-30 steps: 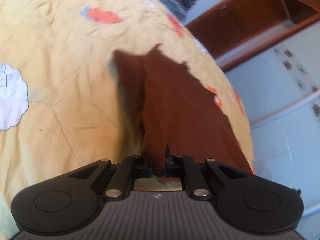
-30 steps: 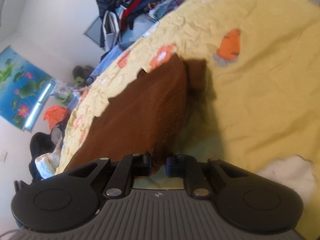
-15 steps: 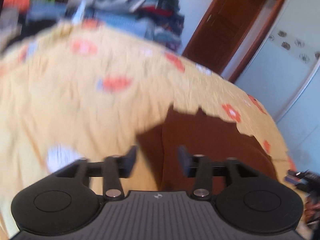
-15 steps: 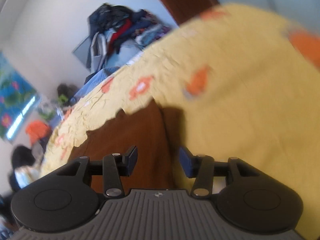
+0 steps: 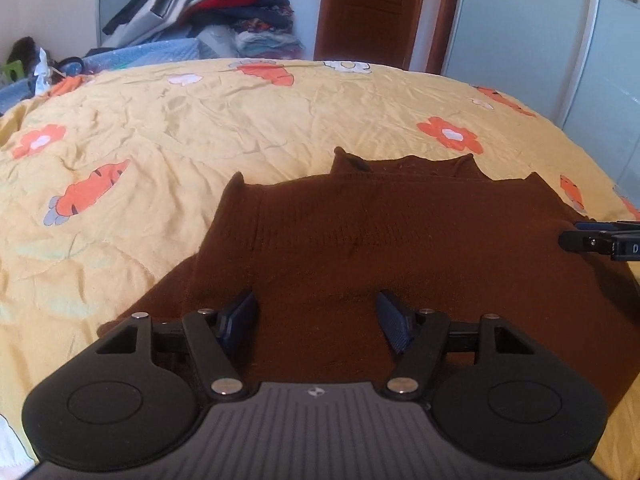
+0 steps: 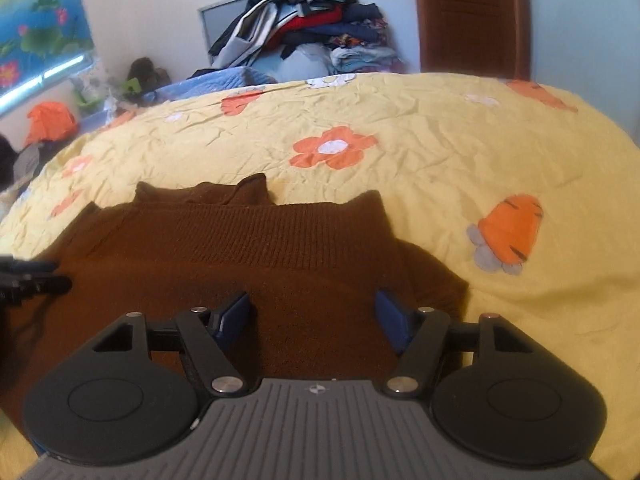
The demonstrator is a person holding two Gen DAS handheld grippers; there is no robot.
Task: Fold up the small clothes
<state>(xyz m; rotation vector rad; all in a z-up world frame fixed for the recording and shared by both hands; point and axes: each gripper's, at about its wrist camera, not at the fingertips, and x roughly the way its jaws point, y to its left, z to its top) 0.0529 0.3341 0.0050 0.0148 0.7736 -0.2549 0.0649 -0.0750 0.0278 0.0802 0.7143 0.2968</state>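
Note:
A brown knitted sweater (image 5: pixel 400 240) lies folded on the yellow bedspread (image 5: pixel 160 140), its ribbed hem laid over the collar end. My left gripper (image 5: pixel 316 316) hovers open above the sweater's near left part, with nothing between its fingers. In the right wrist view the same sweater (image 6: pixel 260 248) fills the lower middle, and my right gripper (image 6: pixel 312 316) stands open over its near right part. The tip of the right gripper (image 5: pixel 600 238) shows at the left view's right edge, and the left gripper's tip (image 6: pixel 28 276) shows at the right view's left edge.
The bedspread (image 6: pixel 440 160) carries orange flowers and carrots. A heap of clothes (image 5: pixel 216 4) rises behind the bed, beside a wooden door (image 5: pixel 372 8) and pale wardrobe doors (image 5: pixel 520 40). An orange item (image 6: pixel 50 122) and clutter sit at the far left.
Both grippers let go of the sweater's edge and opened. They pulled back and levelled out, and the sweater now lies flat and folded on the bed.

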